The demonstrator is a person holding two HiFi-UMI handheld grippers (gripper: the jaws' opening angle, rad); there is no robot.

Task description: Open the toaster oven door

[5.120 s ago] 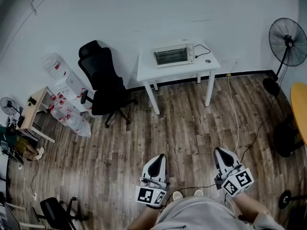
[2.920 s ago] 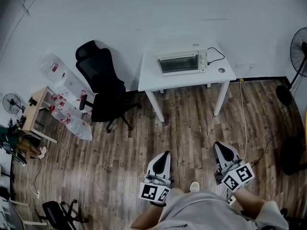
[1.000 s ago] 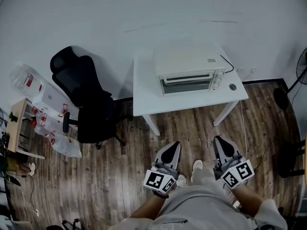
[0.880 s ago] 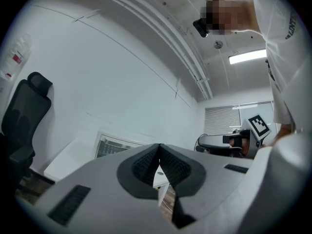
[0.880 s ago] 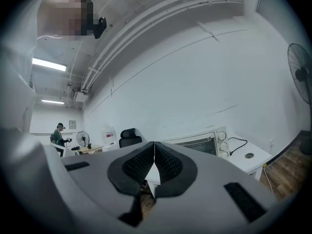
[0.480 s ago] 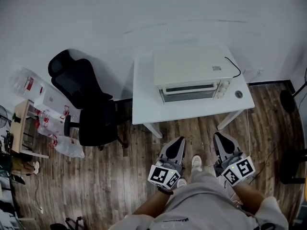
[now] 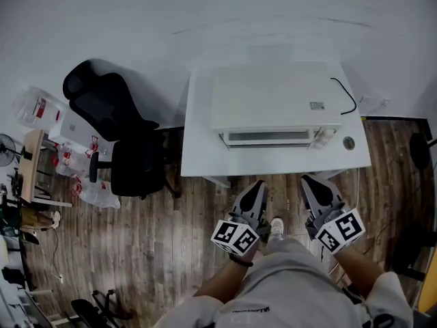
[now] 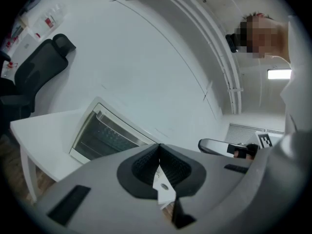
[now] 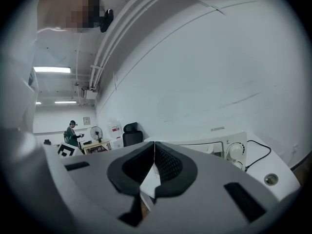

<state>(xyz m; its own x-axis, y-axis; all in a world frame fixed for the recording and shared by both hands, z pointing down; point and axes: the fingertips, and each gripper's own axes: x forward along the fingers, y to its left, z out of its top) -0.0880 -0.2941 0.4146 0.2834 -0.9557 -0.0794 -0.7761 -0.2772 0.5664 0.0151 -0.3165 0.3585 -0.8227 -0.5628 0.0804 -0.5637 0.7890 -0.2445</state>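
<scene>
A white toaster oven (image 7: pixel 273 104) stands on a white table (image 7: pixel 198 152), its glass door (image 7: pixel 268 138) closed and facing me. In the left gripper view the door (image 8: pixel 105 138) shows tilted at the left, its handle along the top. My left gripper (image 7: pixel 257 187) is shut and holds nothing, just short of the table's front edge. My right gripper (image 7: pixel 311 182) is level beside it, also shut and holding nothing. In the right gripper view the oven's knobs (image 9: pixel 235 151) show past the right gripper (image 9: pixel 154 144). The left gripper (image 8: pixel 159 148) points toward the oven.
A black office chair (image 7: pixel 116 135) stands left of the table. A black cord (image 7: pixel 345 94) runs off the oven's right side, and a small round fitting (image 7: pixel 349 142) sits on the table's right corner. Water jugs (image 7: pixel 37 108) lie at far left. A person (image 9: pixel 73 133) stands far off.
I have walked up to the table: the oven has grown and slid toward me in the head view. Both grippers have moved forward, still shut, and now reach nearly to the table's front edge.
</scene>
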